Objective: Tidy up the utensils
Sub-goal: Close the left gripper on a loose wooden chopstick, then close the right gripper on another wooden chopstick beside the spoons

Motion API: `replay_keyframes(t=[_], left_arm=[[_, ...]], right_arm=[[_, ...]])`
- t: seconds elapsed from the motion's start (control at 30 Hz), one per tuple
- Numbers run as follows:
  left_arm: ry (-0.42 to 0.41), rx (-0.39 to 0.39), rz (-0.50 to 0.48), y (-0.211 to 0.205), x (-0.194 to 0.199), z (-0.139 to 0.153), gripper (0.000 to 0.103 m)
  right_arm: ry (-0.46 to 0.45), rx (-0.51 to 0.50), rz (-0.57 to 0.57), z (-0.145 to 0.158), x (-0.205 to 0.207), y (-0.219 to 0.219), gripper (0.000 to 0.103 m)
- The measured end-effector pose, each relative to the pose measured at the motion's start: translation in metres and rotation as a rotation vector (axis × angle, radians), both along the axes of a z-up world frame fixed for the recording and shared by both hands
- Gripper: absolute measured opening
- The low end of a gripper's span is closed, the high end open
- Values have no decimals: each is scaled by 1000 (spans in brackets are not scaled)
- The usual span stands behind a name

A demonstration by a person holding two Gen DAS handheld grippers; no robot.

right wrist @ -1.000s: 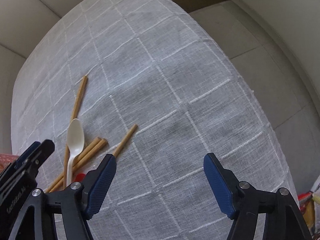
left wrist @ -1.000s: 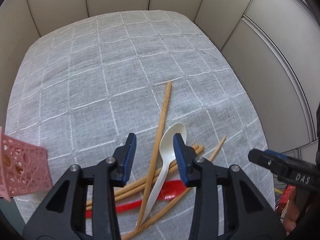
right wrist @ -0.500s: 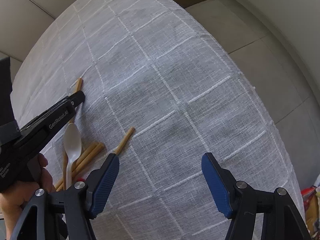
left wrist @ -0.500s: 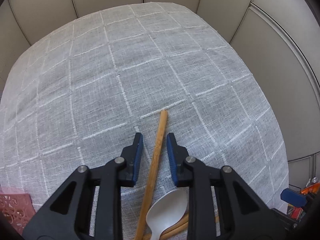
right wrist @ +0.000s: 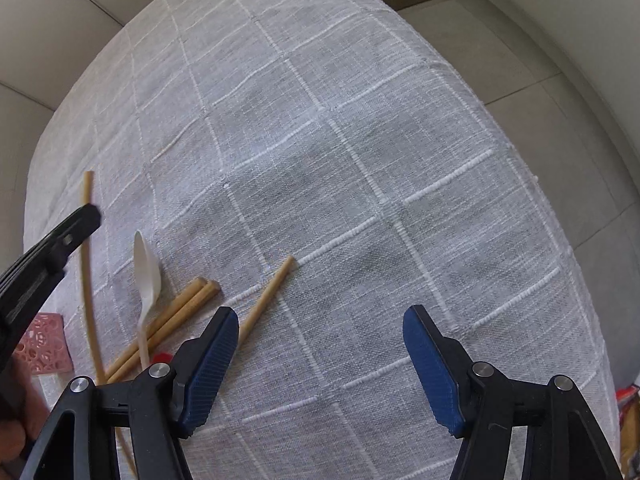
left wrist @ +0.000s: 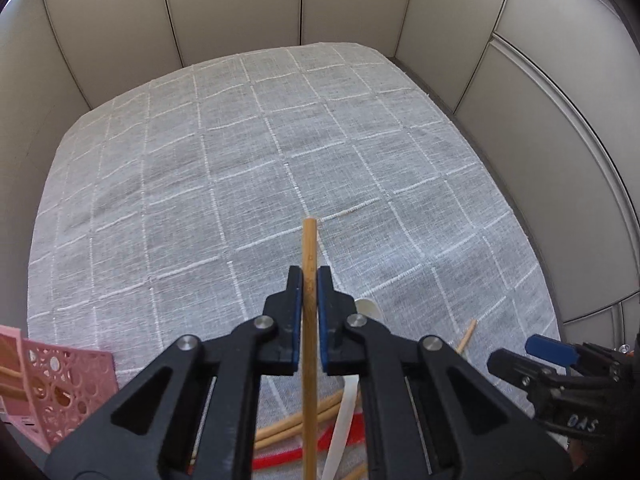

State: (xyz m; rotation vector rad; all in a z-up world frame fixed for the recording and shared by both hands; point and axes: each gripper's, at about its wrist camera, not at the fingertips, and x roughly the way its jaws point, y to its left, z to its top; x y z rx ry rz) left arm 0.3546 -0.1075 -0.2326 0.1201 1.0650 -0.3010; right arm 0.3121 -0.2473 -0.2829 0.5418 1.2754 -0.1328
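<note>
My left gripper [left wrist: 309,280] is shut on a wooden chopstick [left wrist: 309,248], whose tip sticks out past the fingertips; the chopstick also shows in the right wrist view [right wrist: 86,264]. Below it lie more chopsticks [left wrist: 296,424], a white plastic spoon [left wrist: 340,424] and a red utensil [left wrist: 280,454]. In the right wrist view the white spoon [right wrist: 146,276], a pair of chopsticks [right wrist: 180,316] and a single chopstick [right wrist: 268,296] lie on the cloth. My right gripper [right wrist: 320,344] is open and empty above the cloth, right of the pile.
A pink perforated basket [left wrist: 60,392] with chopsticks in it stands at the near left; it also shows in the right wrist view [right wrist: 42,344]. The grey checked tablecloth [left wrist: 280,152] covers the table, with beige wall panels [left wrist: 240,4] behind.
My left gripper has closed on the chopstick and lifted it off the cloth, tilting upward. The right gripper has stayed open and almost still.
</note>
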Motion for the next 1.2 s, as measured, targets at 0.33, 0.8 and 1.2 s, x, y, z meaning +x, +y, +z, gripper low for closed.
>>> replay_keyframes(t=[0.33,0.8,1.2], left_arm=[[-17,-64,16,32,-52,37,8],[-35,-126,57,79,-125,63,8],[-46,-142,90,93,-143,76,8]], right_arm=[[-2,5,-5,-12,9,18,54],[2,-207,103,-23,17,60,24],[-14,-15,88,-19,-6,25,5]])
